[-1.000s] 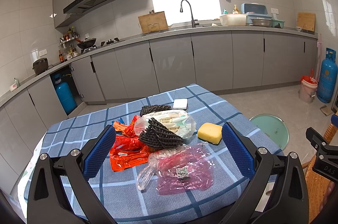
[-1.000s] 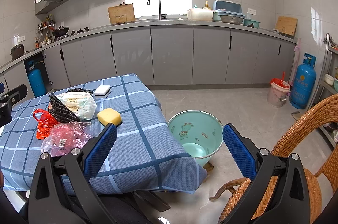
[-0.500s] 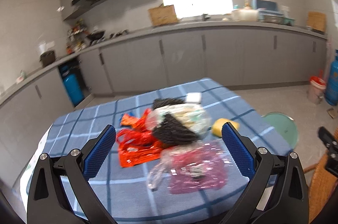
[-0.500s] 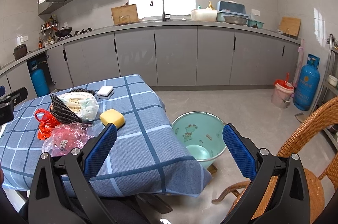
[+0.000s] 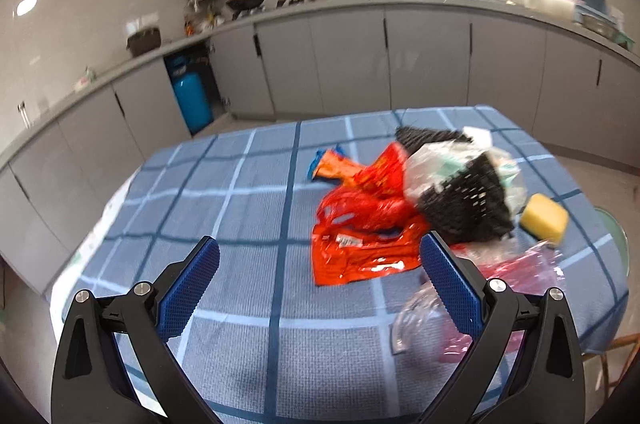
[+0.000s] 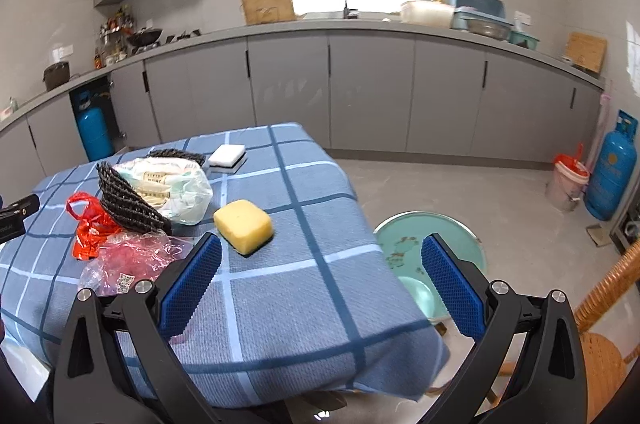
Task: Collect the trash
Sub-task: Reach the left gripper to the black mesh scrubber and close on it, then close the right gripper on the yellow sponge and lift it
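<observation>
A heap of trash lies on the blue checked tablecloth [image 5: 248,191]: a red plastic wrapper [image 5: 360,236], an orange and blue wrapper [image 5: 332,163], black netting [image 5: 464,199] around a clear bag of white packets [image 6: 168,183], and a pink clear bag [image 6: 128,260]. A yellow sponge [image 6: 243,226] and a white sponge [image 6: 227,155] lie beside the heap. My left gripper [image 5: 320,276] is open above the near part of the table, left of the heap, holding nothing. My right gripper [image 6: 320,272] is open over the table's right edge, empty.
A mint green bucket [image 6: 404,248] stands on the floor by the table's right edge. A wicker chair [image 6: 604,308] is at the right. Grey cabinets, a blue gas cylinder [image 6: 610,167] and a small red-lined bin [image 6: 568,175] line the far wall.
My left gripper has swung left, so the heap now sits right of centre in its view. My right gripper has moved a little closer to the table.
</observation>
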Demonstrator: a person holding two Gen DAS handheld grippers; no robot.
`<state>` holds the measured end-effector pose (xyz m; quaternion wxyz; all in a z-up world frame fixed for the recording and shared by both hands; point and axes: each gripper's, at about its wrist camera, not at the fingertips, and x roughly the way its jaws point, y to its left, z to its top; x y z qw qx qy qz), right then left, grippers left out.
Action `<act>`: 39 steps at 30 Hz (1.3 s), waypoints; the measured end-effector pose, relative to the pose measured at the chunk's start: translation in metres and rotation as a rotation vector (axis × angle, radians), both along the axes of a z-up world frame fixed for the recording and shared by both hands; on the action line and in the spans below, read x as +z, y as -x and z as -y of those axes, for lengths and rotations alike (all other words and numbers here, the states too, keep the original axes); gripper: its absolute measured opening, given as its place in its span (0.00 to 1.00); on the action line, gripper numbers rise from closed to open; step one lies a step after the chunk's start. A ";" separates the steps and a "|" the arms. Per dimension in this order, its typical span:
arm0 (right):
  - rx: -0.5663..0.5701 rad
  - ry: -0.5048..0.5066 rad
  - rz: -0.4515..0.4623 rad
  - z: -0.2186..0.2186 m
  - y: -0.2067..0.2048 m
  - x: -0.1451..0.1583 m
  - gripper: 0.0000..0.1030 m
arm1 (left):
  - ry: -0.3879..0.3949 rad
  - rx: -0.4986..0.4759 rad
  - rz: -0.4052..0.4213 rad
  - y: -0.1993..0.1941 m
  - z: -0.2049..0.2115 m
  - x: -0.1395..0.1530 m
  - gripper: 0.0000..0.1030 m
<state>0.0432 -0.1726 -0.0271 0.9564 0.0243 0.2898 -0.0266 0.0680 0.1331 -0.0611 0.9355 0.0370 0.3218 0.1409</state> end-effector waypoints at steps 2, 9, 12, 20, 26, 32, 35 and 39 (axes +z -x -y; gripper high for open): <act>0.021 0.000 -0.021 -0.005 -0.017 -0.008 0.96 | 0.010 -0.013 -0.014 -0.005 0.002 -0.006 0.96; 0.051 0.023 -0.067 -0.017 -0.063 -0.032 0.96 | 0.021 -0.117 -0.028 -0.034 0.044 -0.011 0.96; 0.056 0.033 -0.079 -0.018 -0.079 -0.043 0.96 | 0.029 -0.167 -0.040 -0.055 0.065 -0.011 0.96; 0.092 0.010 -0.115 -0.018 -0.105 -0.061 0.96 | 0.048 -0.230 -0.130 -0.094 0.095 -0.035 0.54; 0.147 0.000 -0.130 -0.030 -0.124 -0.069 0.96 | 0.114 -0.258 -0.148 -0.096 0.087 -0.037 0.11; 0.207 0.011 -0.136 -0.049 -0.140 -0.073 0.95 | 0.111 -0.260 -0.068 -0.085 0.071 -0.007 0.10; 0.230 0.013 -0.158 -0.054 -0.146 -0.079 0.95 | 0.076 -0.253 -0.020 -0.085 0.068 0.007 0.10; 0.273 -0.004 -0.214 -0.059 -0.154 -0.087 0.71 | 0.027 -0.233 -0.003 -0.092 0.066 0.011 0.10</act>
